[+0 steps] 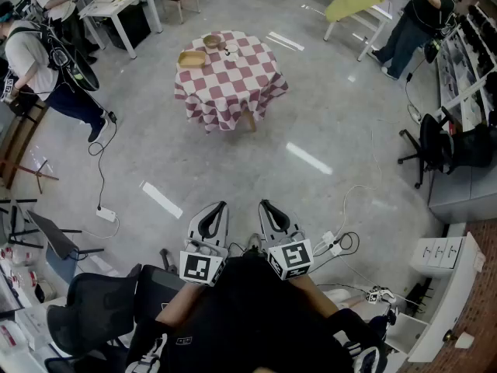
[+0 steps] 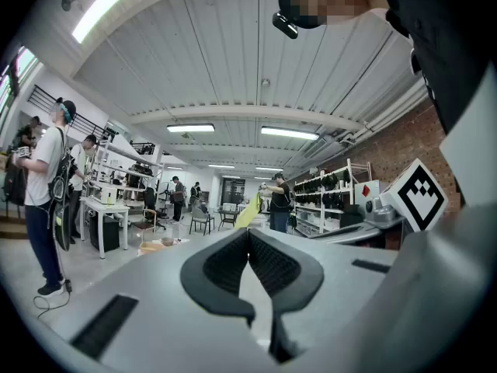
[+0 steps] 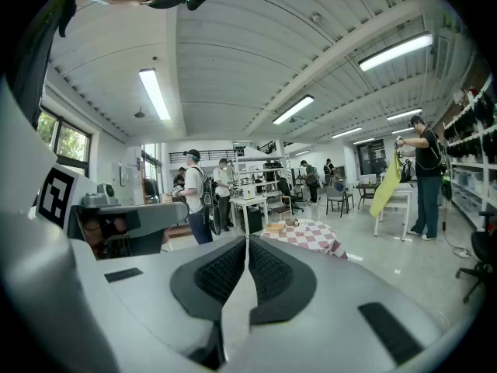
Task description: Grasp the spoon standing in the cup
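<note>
The left gripper [image 1: 221,206] and the right gripper [image 1: 265,205] are both clenched on nothing, side by side, well apart from the checkered-cloth table [image 1: 233,88].

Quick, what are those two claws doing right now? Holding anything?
Left claw: closed, empty.
Right claw: closed, empty.

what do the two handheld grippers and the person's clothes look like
Both the left gripper and right gripper have pale grey bodies, black curved ridged pads and a white cube with black square markers. The person wears a black top.
</note>
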### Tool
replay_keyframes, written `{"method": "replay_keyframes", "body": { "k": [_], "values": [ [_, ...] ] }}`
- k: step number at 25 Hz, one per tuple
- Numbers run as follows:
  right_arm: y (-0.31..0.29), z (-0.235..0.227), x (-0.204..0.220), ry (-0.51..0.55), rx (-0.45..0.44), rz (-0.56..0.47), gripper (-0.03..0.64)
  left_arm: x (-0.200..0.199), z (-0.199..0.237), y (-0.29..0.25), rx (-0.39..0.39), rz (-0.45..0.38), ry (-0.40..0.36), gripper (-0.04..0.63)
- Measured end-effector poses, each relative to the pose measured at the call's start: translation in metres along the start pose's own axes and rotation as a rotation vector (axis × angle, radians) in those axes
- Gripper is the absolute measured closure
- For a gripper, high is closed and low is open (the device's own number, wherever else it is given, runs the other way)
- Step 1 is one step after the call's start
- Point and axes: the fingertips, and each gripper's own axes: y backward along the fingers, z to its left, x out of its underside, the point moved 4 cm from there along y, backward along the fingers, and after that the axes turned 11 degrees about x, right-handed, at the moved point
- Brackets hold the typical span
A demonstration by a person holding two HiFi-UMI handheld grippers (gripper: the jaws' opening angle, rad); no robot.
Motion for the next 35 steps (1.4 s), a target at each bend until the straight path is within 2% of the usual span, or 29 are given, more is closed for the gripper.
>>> {"method": "replay_keyframes", "body": {
  "k": [3, 13, 17, 22, 28, 35],
  "values": [
    [0.004, -0.001, -0.001, 0.004, -0.004, -0.001, 0.58, 0.007, -0.005, 0.0, 0.019, -0.016, 0.002, 0.586],
    [0.017, -0.027, 0.001, -0.022, -0.024, -0.012, 0.581, 0.008, -0.029, -0.016, -0.001, -0.002, 0.0, 0.586],
    [0.021, -0.043, 0.005, -0.034, -0.037, -0.007, 0.581, 0.01, -0.041, -0.023, -0.028, -0.004, -0.01, 0.586],
    [0.011, -0.055, 0.012, 0.003, -0.076, 0.004, 0.581, 0.017, -0.045, -0.028, -0.081, 0.013, 0.002, 0.586],
    [-0.024, -0.061, 0.015, -0.012, -0.095, 0.017, 0.581, 0.027, -0.02, -0.049, -0.1, 0.022, 0.023, 0.586],
    [-0.105, -0.076, 0.012, 0.013, -0.081, 0.057, 0.581, 0.035, 0.046, -0.107, -0.077, 0.015, 0.065, 0.586]
  ]
}}
